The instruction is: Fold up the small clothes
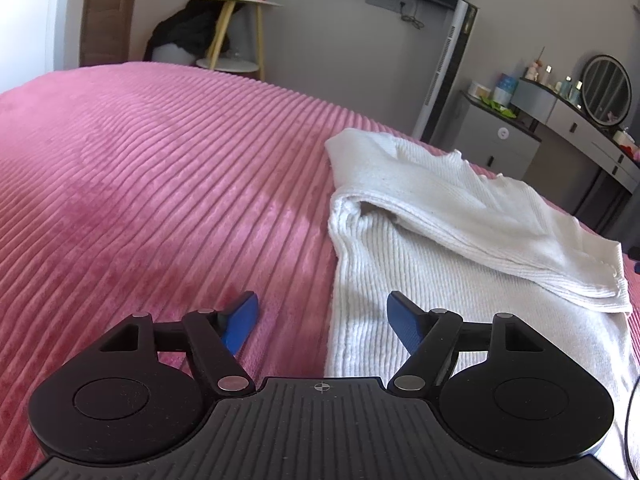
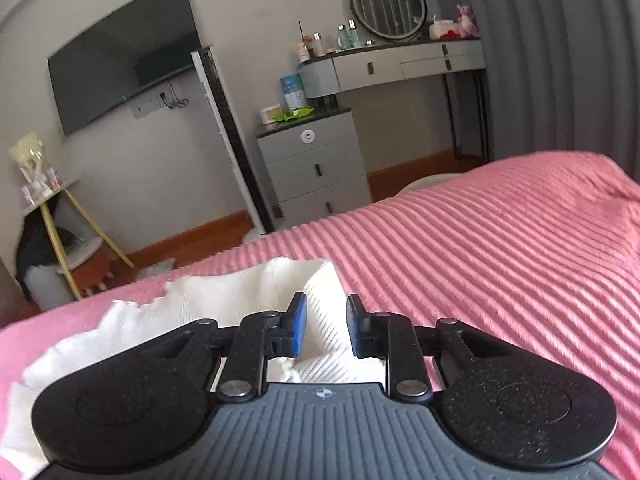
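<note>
A white ribbed garment (image 1: 432, 240) lies on the pink ribbed bedspread (image 1: 160, 184), with one part folded over its middle. My left gripper (image 1: 322, 316) is open wide and low over the garment's near left edge; one blue finger is over the bedspread, the other over the cloth. In the right wrist view the same garment (image 2: 240, 292) lies bunched under my right gripper (image 2: 326, 326). Its jaws stand a small gap apart with white cloth showing between them. I cannot tell whether they pinch it.
The bedspread (image 2: 500, 248) stretches wide to the right. Past the bed's far edge stand a grey drawer unit (image 2: 316, 168), a vanity desk with round mirror (image 2: 388, 4), a tall white tower fan (image 2: 228, 140), a wall TV (image 2: 124, 52) and a small yellow-legged side table (image 1: 236, 28).
</note>
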Demonstrator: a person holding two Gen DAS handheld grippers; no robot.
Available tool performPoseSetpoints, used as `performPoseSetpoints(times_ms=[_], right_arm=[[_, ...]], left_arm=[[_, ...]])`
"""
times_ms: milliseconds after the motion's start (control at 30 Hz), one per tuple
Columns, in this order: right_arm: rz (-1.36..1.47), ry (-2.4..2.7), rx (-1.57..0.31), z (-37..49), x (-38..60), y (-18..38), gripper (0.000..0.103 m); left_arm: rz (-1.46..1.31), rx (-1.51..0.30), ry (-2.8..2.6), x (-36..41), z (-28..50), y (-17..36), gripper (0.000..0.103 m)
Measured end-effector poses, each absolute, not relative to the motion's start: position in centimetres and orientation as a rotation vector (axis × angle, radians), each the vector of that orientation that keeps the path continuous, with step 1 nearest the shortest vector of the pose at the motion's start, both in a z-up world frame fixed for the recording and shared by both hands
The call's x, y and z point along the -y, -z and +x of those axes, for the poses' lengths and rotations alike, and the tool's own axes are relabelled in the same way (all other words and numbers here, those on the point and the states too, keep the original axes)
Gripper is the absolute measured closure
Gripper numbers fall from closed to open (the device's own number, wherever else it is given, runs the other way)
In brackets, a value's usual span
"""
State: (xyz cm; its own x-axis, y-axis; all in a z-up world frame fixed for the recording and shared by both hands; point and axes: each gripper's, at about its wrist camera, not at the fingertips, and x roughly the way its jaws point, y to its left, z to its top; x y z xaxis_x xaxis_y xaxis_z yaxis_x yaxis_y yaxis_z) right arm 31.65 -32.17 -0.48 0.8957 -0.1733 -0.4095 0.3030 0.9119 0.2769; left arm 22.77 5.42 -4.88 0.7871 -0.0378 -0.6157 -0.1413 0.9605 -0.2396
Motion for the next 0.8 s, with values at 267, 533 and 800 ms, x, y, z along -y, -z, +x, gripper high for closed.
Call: performPoseSetpoints(times_ms=[267,533,800], right_arm=[[0.303,0.120,-0.555,36.0,29.9,4.6,0.084],[0.316,0.069,-0.495,32.2,30.5,2.1,0.083],[0.267,0.042,-0.582,28.5,29.8,5.3,0.082]], left_arm=[[-0.281,-0.659,-0.040,-5.0,22.9,5.0,0.024],[-0.278,-0.656,-0.032,-4.9,22.9,5.1,0.022],[-0.268,-0.664,-0.009,-4.6,22.9,5.2,0.021]])
